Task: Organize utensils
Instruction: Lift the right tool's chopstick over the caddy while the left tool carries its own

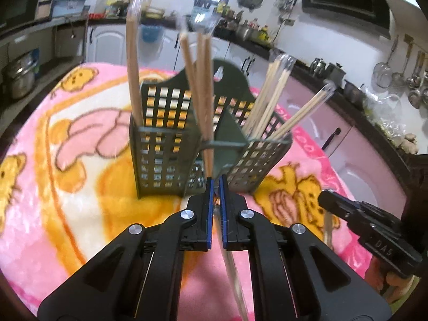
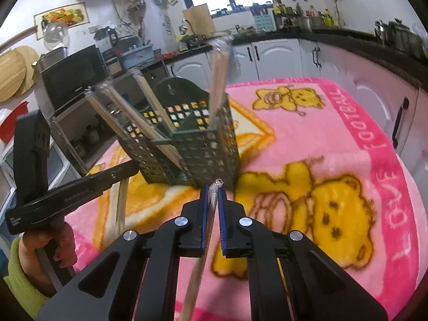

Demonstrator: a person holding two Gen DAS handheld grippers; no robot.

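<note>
Left gripper [image 1: 216,184]: filling the bottom centre of the left wrist view, its jaws are pressing together on a wrapped chopstick pair [image 1: 230,264] that is running down between the blue pads toward the bottom edge.
Right gripper [image 2: 212,192]: sitting bottom centre of the right wrist view, its jaws are clamping a second wrapped chopstick pair [image 2: 198,267], whose clear wrapper tip is poking out just above the fingertips.
Cross views: the right gripper is showing at the lower right of the left wrist view, and the left gripper at the left of the right wrist view, gripped by a hand [image 2: 50,243] in a green sleeve.
Utensil holder [image 1: 165,157]: dark green and perforated, it is standing upright at the centre of the left wrist view, just beyond the fingertips.
Holder contents: wrapped chopsticks [image 1: 133,75] are standing in its left compartment, more are leaning in the middle, and a fanned bunch [image 1: 270,101] is tilting to the right from the right compartment; the blur is probably hiding the exact count.
Table: a pink blanket [image 2: 334,139] with yellow bears is covering it under the holder.
Background: kitchen cabinets [image 2: 270,56] are lining the upper part of the frame.
</note>
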